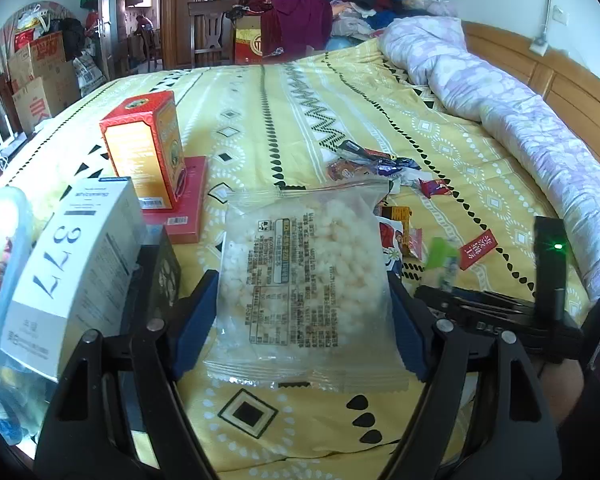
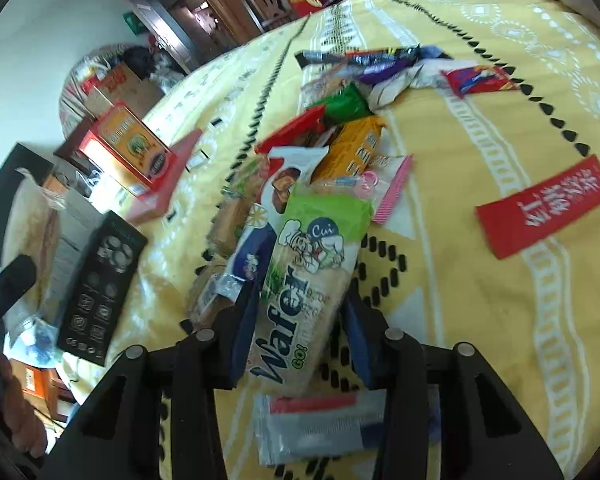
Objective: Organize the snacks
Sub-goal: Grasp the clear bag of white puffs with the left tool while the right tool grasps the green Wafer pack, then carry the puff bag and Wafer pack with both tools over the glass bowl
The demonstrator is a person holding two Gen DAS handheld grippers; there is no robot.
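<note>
A clear bag of white puffed snacks [image 1: 304, 264] sits between the blue pads of my left gripper [image 1: 302, 324], which is shut on its sides above the yellow bedsheet [image 1: 300, 112]. In the right wrist view, my right gripper [image 2: 300, 332] is shut on the lower end of a green and white wafer packet [image 2: 312, 256], whose top leans over a pile of mixed snack packets [image 2: 340, 128]. The same wafer packet [image 1: 444, 264] shows at the right of the left wrist view. A flat clear packet with a red stripe [image 2: 320, 424] lies under the right gripper.
An orange-red box [image 1: 148, 148] stands on a flat red box [image 1: 184, 208] at the left. A white box [image 1: 76, 264] and a black box [image 2: 100, 288] lie near it. A red sachet [image 2: 544, 208] lies alone at the right. A rolled purple quilt [image 1: 520, 112] lines the headboard.
</note>
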